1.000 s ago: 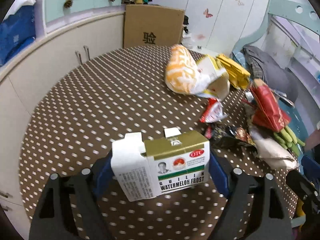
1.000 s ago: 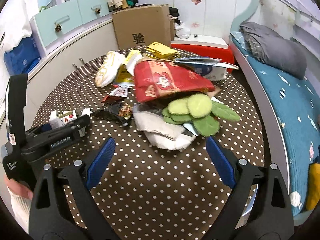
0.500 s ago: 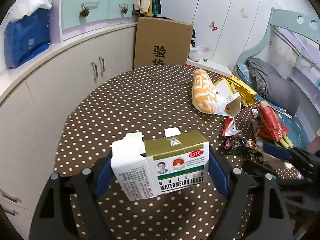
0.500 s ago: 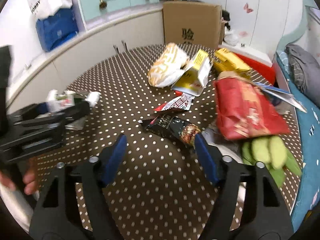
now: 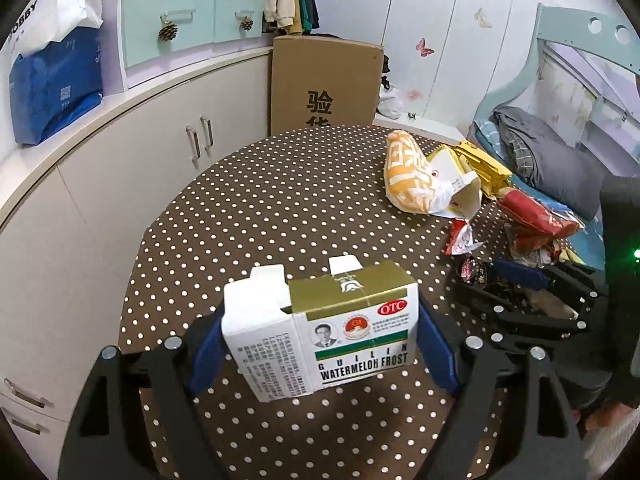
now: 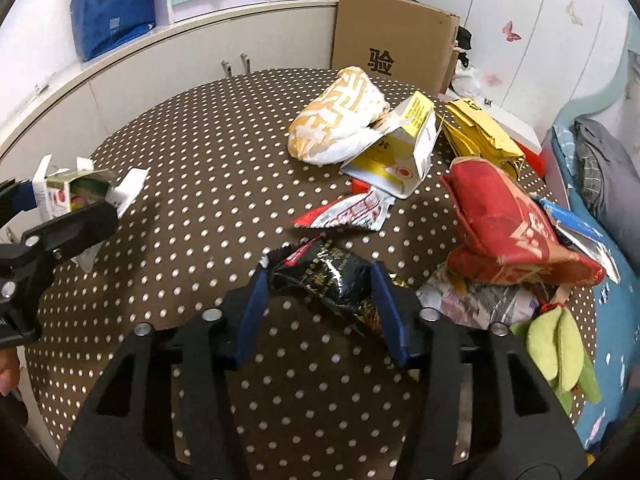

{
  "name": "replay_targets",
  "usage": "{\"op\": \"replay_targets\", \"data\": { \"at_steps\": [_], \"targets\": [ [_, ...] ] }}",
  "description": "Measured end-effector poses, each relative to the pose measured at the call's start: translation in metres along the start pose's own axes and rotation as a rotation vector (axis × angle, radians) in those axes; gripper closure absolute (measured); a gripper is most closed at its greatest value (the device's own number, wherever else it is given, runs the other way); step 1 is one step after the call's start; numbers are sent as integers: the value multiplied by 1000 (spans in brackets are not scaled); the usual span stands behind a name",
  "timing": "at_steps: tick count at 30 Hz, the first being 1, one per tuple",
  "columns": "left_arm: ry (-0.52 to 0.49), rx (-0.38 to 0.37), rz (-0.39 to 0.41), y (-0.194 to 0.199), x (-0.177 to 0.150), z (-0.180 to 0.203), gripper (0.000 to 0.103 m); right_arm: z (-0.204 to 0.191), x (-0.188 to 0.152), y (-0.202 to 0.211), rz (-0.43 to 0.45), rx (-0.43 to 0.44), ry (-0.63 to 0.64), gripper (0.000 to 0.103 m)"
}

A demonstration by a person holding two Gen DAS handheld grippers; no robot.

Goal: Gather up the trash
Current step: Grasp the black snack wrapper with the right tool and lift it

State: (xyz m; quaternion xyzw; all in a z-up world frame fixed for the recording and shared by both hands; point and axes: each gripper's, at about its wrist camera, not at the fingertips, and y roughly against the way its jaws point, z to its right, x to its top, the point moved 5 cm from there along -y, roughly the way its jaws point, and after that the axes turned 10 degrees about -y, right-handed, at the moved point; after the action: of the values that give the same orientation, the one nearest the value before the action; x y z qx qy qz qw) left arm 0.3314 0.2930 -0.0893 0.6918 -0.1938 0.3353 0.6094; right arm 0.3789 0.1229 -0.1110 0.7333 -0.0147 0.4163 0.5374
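Observation:
My left gripper is shut on a white and gold medicine box with open flaps, held above the dotted table. The right wrist view shows that box and left gripper at the far left. My right gripper is down at the table with its jaws closing on a black snack wrapper. Both blue pads touch the wrapper's crumpled ends. From the left wrist view, the right gripper sits at the right beside the trash pile.
More trash lies beyond: an orange and white bag, a torn yellow carton, a red and silver wrapper, a red bag, yellow packets. A cardboard box stands behind the table, cabinets at the left, a bed at the right.
My right gripper swung left from the green and red pile, came down over the black wrapper and narrowed onto it. The left gripper drew back a little, still gripping the box.

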Motion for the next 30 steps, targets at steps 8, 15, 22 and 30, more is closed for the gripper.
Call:
{"op": "replay_targets", "data": {
  "at_steps": [8, 15, 22, 30],
  "targets": [
    [-20, -5, 4, 11, -12, 10, 22, 3, -22, 23, -55, 35, -118, 72],
    [-55, -23, 7, 29, -34, 21, 22, 7, -53, 64, -35, 98, -175, 74],
    [-118, -77, 23, 40, -37, 50, 22, 34, -78, 107, 20, 103, -260, 83],
    [-189, -159, 36, 38, -30, 100, 22, 62, -84, 125, 106, 32, -280, 89]
  ]
}}
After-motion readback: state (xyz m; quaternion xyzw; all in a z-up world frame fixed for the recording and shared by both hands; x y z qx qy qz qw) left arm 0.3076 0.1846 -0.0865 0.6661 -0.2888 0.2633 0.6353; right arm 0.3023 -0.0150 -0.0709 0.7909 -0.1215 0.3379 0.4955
